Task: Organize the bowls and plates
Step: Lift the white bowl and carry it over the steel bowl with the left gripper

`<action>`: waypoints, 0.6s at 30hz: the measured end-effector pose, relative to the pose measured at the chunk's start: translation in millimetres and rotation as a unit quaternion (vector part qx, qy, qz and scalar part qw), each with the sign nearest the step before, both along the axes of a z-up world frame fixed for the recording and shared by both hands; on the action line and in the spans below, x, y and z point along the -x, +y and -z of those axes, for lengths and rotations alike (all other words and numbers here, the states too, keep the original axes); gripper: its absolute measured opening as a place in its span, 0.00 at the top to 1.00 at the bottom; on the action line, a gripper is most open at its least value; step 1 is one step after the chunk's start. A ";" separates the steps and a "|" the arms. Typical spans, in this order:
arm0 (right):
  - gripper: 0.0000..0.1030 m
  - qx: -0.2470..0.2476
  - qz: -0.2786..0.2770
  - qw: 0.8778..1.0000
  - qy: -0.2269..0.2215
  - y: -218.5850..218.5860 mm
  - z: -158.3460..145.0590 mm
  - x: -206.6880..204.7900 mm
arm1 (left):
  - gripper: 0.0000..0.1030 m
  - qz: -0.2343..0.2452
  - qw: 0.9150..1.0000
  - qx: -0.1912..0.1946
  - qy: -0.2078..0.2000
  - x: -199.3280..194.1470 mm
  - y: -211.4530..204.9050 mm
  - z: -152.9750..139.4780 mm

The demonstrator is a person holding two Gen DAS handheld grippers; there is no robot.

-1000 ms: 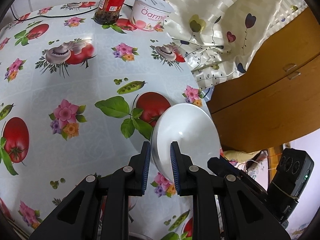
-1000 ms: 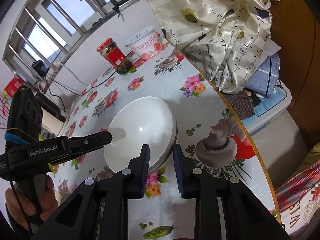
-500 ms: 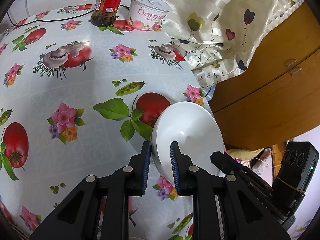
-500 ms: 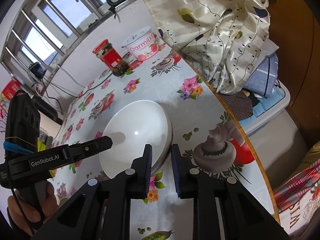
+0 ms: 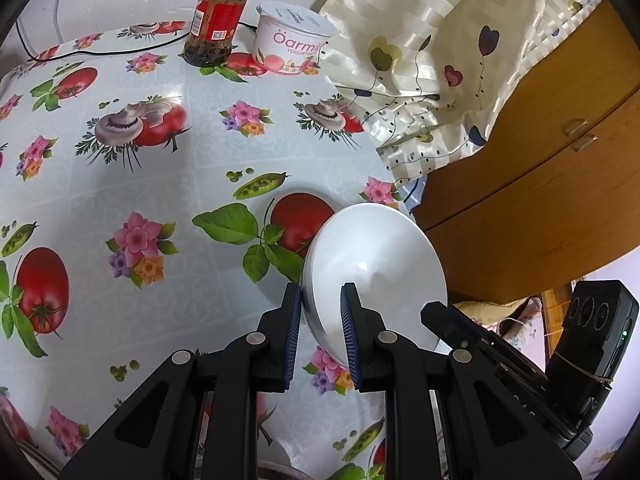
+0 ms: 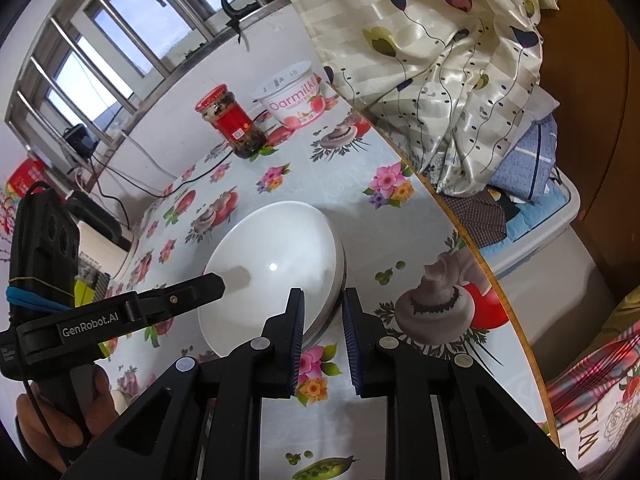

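Bowl [image 5: 376, 268]: white, tilted on edge, raised off the desk [image 5: 120, 184] near its right-hand edge; hollow faces the right claw, outer wall faces the desk's middle. In the right wrist view the bowl [image 6: 272, 272] shows its hollow and a pale band at the rim.

Left claw [image 5: 320, 330]: narrow, jaws either side of the bowl's near rim, one blue pad on the outer wall, the other inside the hollow; pads appear to touch, so judged holding the bowl.

Right claw [image 6: 322, 332]: narrow, jaws straddling the opposite rim; contact cannot be told with certainty, though the rim sits between the pads.

Governing relation: the bowl lies straight ahead of both claws, between them, each claw meeting its rim from its own side. Neither arm is clearly nearer; both are at the rim.

Jar [image 5: 222, 12]: far side of the desk from the bowl, well apart.

Yogurt tub [image 5: 292, 44]: just beside the jar.

Judgement: the coming move turns on lowering the bowl level while keeping both rim grips.
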State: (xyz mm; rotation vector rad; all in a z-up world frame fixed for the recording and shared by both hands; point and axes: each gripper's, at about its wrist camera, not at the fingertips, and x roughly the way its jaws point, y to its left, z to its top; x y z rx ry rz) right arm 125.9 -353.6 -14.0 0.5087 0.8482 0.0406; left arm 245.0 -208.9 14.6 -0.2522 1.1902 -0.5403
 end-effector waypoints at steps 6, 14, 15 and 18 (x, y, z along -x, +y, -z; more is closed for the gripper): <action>0.82 0.005 -0.002 1.000 -0.007 5.6 -8.9 5.9 | 0.80 -0.001 1.000 0.002 -0.010 8.5 5.5 -8.0; 0.82 0.013 -0.010 1.000 -0.017 17.7 -22.2 16.6 | 0.80 -0.009 1.000 0.011 -0.026 23.3 17.6 -21.7; 0.82 0.013 -0.011 1.000 -0.019 19.2 -23.8 17.8 | 0.80 -0.010 1.000 0.012 -0.027 25.2 19.4 -23.1; 0.82 0.016 -0.013 1.000 -0.022 23.4 -28.3 20.7 | 0.80 -0.013 0.999 0.014 -0.033 31.4 24.0 -28.5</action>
